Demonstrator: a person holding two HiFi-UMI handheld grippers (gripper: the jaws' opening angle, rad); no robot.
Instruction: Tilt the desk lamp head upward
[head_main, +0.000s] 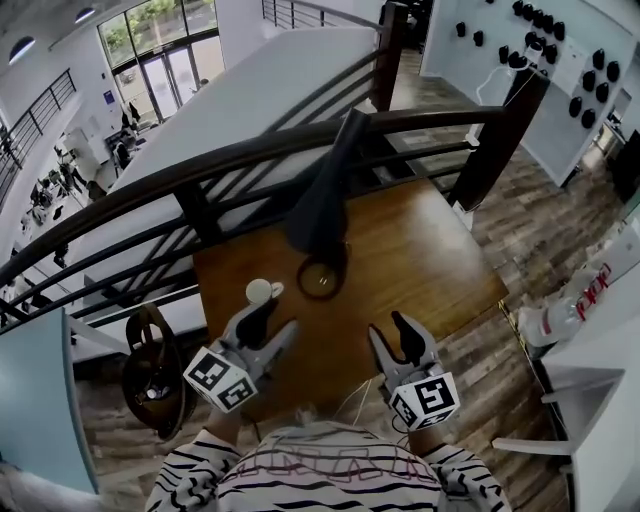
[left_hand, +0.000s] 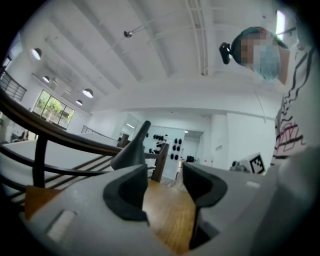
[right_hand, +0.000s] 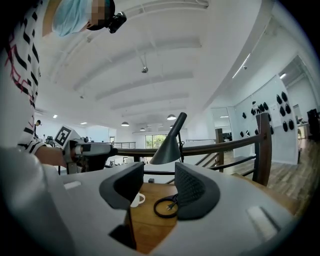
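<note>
Lamp head (head_main: 320, 210) seemingly raised; left gripper (head_main: 275, 320), right gripper (head_main: 392, 332) spread, empty.

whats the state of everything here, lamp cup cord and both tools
desk lamp head, angled downward, neither tool on it
cord, coiled on the table, plug lying loose
cup, upright on the table
left tool, open, nothing between its jaws
right tool, open, nothing between its jaws

I'm seeing a mezzanine in an open-plan office building: dark railing (head_main: 440, 116), glass entrance doors (head_main: 165, 75) upper left, people (head_main: 62, 180) below.
</note>
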